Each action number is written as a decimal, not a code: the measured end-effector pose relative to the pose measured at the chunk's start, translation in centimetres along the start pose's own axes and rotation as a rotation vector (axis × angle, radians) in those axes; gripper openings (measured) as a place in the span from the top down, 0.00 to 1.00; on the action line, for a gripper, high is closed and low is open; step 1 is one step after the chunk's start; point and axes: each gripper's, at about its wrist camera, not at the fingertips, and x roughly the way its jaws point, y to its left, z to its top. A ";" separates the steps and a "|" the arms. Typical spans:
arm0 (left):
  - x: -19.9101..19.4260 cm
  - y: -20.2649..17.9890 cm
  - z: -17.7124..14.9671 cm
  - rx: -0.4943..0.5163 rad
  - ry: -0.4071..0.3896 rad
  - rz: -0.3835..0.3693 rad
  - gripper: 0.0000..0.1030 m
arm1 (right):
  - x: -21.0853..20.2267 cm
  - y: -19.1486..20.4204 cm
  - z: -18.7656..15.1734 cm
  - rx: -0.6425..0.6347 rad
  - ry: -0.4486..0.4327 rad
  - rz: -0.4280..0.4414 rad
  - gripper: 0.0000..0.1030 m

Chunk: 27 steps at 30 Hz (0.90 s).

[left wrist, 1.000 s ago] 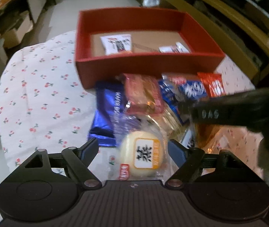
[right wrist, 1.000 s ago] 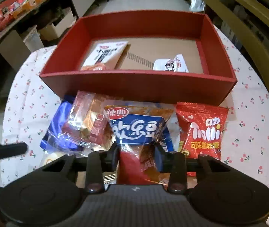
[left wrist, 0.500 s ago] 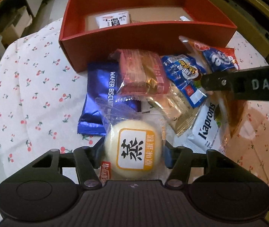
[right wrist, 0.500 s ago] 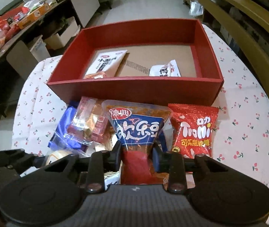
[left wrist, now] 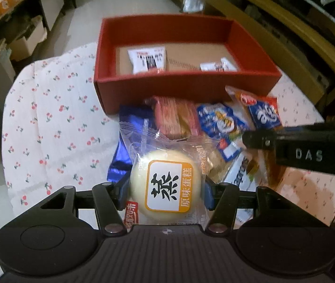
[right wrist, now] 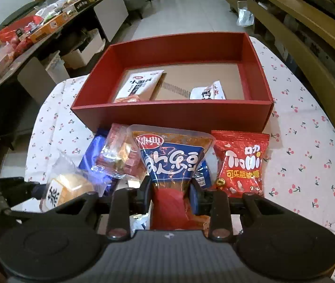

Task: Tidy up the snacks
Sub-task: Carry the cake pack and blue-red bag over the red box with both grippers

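A white cloth printed with small red cherries [right wrist: 308,155] covers the table, and its rounded edge falls off to a pale tiled floor [right wrist: 186,11]. On the left of the room a long dark counter [right wrist: 56,37] is heaped with packets and boxes; wooden shelving [right wrist: 308,30] runs along the right.

A red box [right wrist: 172,114] with a cardboard floor sits at the far side of the table. Two white sachets lie inside it: a larger one [right wrist: 141,86] at the left and a smaller crumpled one [right wrist: 207,92] towards the right.

Just in front of the box's near wall lies the pile of snacks: a shiny blue wafer pack [left wrist: 129,120], a clear pack of reddish-brown biscuits [left wrist: 174,118], a blue packet with a yellow picture [left wrist: 221,122] and a red cola-candy packet [right wrist: 240,162].

The left gripper [left wrist: 166,189] is clamped on a round pale steamed cake [left wrist: 166,186] in a clear wrapper (orange-bordered white label, black character), lifted slightly above the pile. Its jaws have just been closing, with the cake between them.

The right gripper [right wrist: 171,194] is closed on the red lower end of a blue-and-orange bean snack bag [right wrist: 173,162], which stands upright between the biscuits and the candy.
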 end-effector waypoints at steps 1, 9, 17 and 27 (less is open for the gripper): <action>-0.1 0.0 0.2 -0.003 -0.008 -0.002 0.38 | -0.1 0.0 0.1 0.002 -0.007 0.001 0.58; -0.8 0.3 3.6 -0.032 -0.079 -0.004 0.38 | -1.0 0.3 2.0 0.004 -0.064 0.015 0.58; 0.0 -0.2 6.6 -0.022 -0.121 0.012 0.38 | -1.1 0.1 4.5 0.011 -0.109 0.000 0.59; 1.1 -0.5 10.1 -0.026 -0.151 0.045 0.38 | -0.1 -0.9 7.8 0.050 -0.149 -0.016 0.59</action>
